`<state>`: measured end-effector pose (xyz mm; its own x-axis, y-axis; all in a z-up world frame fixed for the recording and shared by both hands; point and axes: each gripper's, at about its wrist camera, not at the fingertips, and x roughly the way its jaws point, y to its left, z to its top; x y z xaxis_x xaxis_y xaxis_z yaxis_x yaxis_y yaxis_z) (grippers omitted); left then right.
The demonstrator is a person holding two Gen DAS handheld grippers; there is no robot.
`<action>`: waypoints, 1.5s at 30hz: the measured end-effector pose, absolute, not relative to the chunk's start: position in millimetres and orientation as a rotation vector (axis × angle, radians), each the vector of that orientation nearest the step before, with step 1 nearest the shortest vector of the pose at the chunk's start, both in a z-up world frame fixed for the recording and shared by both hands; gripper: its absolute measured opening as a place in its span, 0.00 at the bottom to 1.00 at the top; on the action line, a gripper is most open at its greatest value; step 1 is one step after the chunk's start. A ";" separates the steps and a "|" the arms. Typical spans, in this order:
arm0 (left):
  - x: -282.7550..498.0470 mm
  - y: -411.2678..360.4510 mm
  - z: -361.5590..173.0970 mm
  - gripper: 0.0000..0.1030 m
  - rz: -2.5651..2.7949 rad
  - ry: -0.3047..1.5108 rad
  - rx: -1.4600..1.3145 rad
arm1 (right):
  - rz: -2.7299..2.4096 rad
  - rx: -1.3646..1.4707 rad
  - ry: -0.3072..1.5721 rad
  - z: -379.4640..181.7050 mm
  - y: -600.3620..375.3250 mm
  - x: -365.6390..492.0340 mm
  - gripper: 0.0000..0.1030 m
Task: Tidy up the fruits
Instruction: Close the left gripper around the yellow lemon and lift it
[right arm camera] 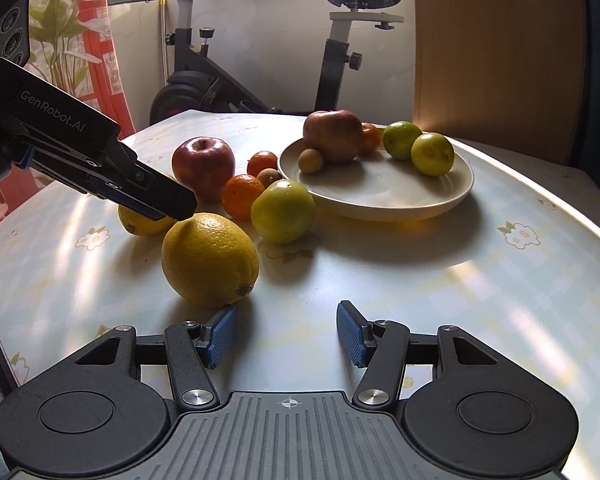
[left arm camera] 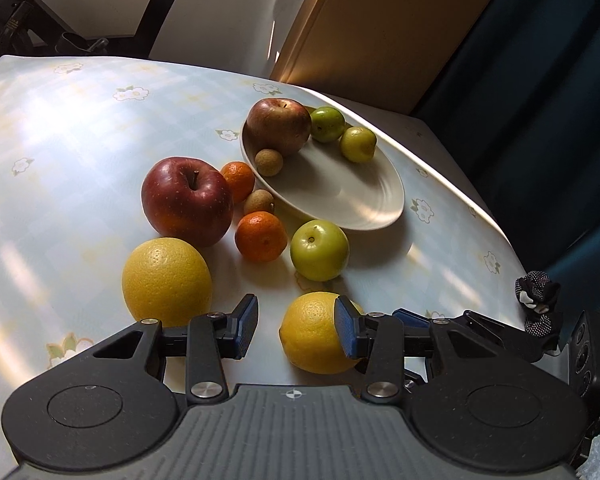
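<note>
Both claws (left arm camera: 298, 326) (right arm camera: 287, 334) gape empty; the left one, off-centre, could nudge the lemon (right arm camera: 210, 258) at its three o'clock, rolling it across the surface (right arm camera: 420, 280).

A table (right arm camera: 420, 280) under a pale checked, flower-printed cloth carries a cream plate (right arm camera: 440, 196), a red apple (right arm camera: 203, 168), two lemons (right arm camera: 210, 258), two tangerines (left arm camera: 261, 236), a green fruit (right arm camera: 283, 211) and, seemingly, a longan (left arm camera: 259, 201)
</note>
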<state>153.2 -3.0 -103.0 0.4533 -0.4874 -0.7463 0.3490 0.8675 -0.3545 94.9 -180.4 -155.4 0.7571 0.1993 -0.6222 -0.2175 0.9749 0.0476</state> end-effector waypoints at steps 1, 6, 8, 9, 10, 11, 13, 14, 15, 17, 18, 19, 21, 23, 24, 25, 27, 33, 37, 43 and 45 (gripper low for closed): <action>154.0 -3.8 -104.3 0.43 -0.522 0.977 -0.160 | 0.231 -0.032 0.675 -155.3 -179.5 94.8 0.51; 159.6 -4.3 -107.4 0.43 -0.538 0.996 -0.198 | 0.258 -0.032 0.677 -155.1 -176.1 95.0 0.51; 162.1 -5.9 -108.2 0.43 -0.543 1.002 -0.212 | 0.267 -0.035 0.677 -155.3 -174.1 95.3 0.51; 163.0 -7.0 -108.6 0.43 -0.548 1.005 -0.219 | 0.270 -0.036 0.677 -155.3 -173.4 95.7 0.51; 163.5 -8.0 -109.0 0.43 -0.553 1.007 -0.224 | 0.273 -0.040 0.678 -155.7 -172.5 96.3 0.51; 164.3 -10.4 -109.4 0.43 -0.561 1.009 -0.228 | 0.276 -0.045 0.678 -155.8 -171.7 96.4 0.51; 165.0 -14.5 -110.4 0.43 -0.575 1.010 -0.229 | 0.282 -0.047 0.677 -155.9 -170.5 96.6 0.51; 165.5 -16.5 -111.2 0.43 -0.581 1.012 -0.232 | 0.289 -0.041 0.676 -155.9 -170.7 97.1 0.51; 165.9 -17.9 -111.7 0.43 -0.586 1.015 -0.236 | 0.291 -0.037 0.676 -155.9 -170.7 97.8 0.51; 166.5 -21.1 -112.9 0.43 -0.597 1.020 -0.245 | 0.294 -0.036 0.676 -155.9 -170.3 98.9 0.50; 166.7 -22.1 -113.4 0.43 -0.601 1.022 -0.247 | 0.297 -0.035 0.674 -155.8 -169.8 99.2 0.50; 166.8 -22.9 -113.9 0.43 -0.604 1.023 -0.250 | 0.300 -0.033 0.672 -155.6 -169.4 99.5 0.50; 167.2 -23.4 -114.1 0.43 -0.603 1.021 -0.252 | 0.308 -0.027 0.671 -155.6 -169.0 100.7 0.49; 170.0 -21.3 -115.8 0.43 -0.598 1.030 -0.277 | 0.310 -0.025 0.667 -155.9 -168.4 101.5 0.47; 171.5 -19.5 -117.2 0.43 -0.595 1.036 -0.294 | 0.311 -0.023 0.667 -155.9 -168.0 102.3 0.47; 172.4 -18.2 -118.1 0.43 -0.593 1.040 -0.306 | 0.311 -0.018 0.666 -156.0 -167.9 103.4 0.46; 175.5 -16.2 -119.9 0.43 -0.591 1.047 -0.329 | 0.311 -0.010 0.663 -155.9 -168.6 105.0 0.45; 180.4 -14.8 -123.3 0.44 -0.589 1.056 -0.365 | 0.321 -0.003 0.653 -155.1 -169.4 106.0 0.41; 179.4 -15.0 -122.7 0.44 -0.588 1.053 -0.363 | 0.323 0.005 0.653 -155.7 -169.3 106.3 0.42; 177.7 -16.3 -122.4 0.44 -0.590 1.046 -0.351 | 0.323 0.015 0.655 -155.5 -169.3 107.6 0.42; 177.5 -16.1 -122.4 0.44 -0.590 1.048 -0.351 | 0.325 0.018 0.656 -154.9 -169.7 106.8 0.42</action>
